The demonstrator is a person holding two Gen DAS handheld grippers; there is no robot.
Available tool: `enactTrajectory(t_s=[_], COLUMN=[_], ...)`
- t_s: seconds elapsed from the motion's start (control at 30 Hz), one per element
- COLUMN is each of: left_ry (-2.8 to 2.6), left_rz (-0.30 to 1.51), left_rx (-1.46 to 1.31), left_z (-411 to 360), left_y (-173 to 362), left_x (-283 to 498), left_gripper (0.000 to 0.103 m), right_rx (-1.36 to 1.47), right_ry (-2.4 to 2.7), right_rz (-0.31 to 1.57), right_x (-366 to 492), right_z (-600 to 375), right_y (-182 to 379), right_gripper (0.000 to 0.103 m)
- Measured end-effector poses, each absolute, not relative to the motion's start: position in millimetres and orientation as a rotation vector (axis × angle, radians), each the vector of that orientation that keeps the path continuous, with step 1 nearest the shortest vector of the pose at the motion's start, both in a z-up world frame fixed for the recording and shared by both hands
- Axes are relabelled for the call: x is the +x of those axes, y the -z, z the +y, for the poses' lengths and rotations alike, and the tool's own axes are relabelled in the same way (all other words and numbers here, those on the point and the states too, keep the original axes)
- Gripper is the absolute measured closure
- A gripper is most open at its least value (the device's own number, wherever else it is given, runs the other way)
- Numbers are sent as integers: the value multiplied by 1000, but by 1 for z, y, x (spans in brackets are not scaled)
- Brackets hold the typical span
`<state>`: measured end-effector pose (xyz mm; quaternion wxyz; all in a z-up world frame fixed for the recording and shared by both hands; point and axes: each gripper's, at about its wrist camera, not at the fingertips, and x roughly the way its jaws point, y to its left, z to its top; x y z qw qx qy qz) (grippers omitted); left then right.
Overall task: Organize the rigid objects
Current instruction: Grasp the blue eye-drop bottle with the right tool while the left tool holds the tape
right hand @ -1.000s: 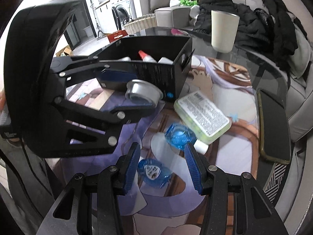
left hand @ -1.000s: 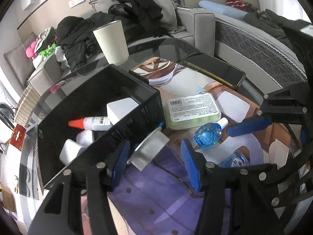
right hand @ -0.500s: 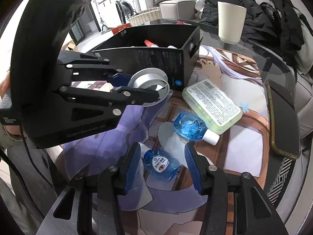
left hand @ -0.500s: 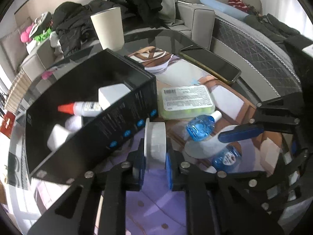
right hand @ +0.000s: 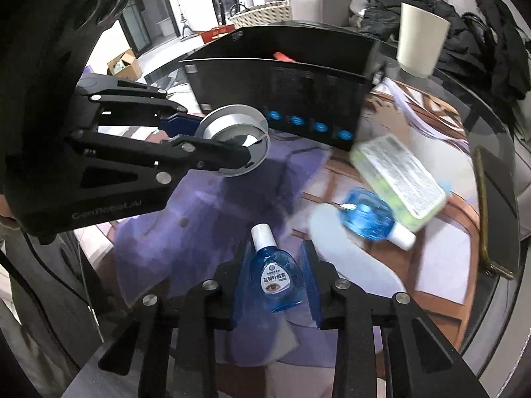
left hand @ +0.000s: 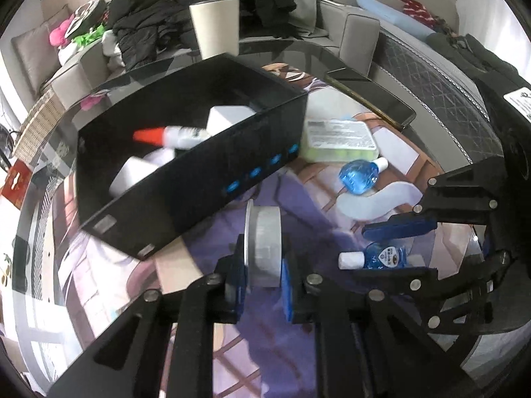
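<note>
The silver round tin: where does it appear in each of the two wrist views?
Left wrist view: the silver round tin is at lower centre, on edge between the left gripper jaws.
Right wrist view: left of centre, same grip.
Shared landmark: the black box just behind it.

Black box (left hand: 199, 179), blue dots; silver tin (left hand: 264, 245); two clear-blue, white-capped bottles (right hand: 275, 275), second at 2 o'clock (right hand: 368, 215); yellow-green case (right hand: 398, 179); purple mat (right hand: 232, 205).

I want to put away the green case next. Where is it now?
The green case lies flat on the table mat, just right of the black box in the left wrist view, with the loose blue bottle in front of it.
</note>
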<state>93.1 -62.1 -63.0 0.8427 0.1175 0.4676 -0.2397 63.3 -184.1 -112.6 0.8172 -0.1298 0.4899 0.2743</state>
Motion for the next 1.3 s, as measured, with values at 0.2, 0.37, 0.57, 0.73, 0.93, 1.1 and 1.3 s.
enactTrajectory(t_s=[0.2,0.37,0.57,0.73,0.93,1.1,1.3], left_ry=[492,477,461,446,446,435,448], left_rz=[994,1005,1010,1033,1025,1020,999], left_rx=[231,211,194,206,224,234,246], left_z=[-35,-13,7,11,7,3,-3], left_y=[64,65,65,69,68,68,64], left_x=[81,73,69,68,67,70,68], left_gripper=[88,88,88,87,87,87,88], right_rx=[-286,-302,-316,-346,-334,-343,-406], right_ry=[-603,-615,-625,-631,-634,-613,-624], right_rz=[1052,1052,1052,1039,1045,1044,1013], right_x=[66,68,70,68,72,72,63], right_z=[-157,-134,-113,-103,-109,-117,-113], right_y=[113,113,110,108,112,113,111], right_gripper=[73,73,73,71,53,61,69])
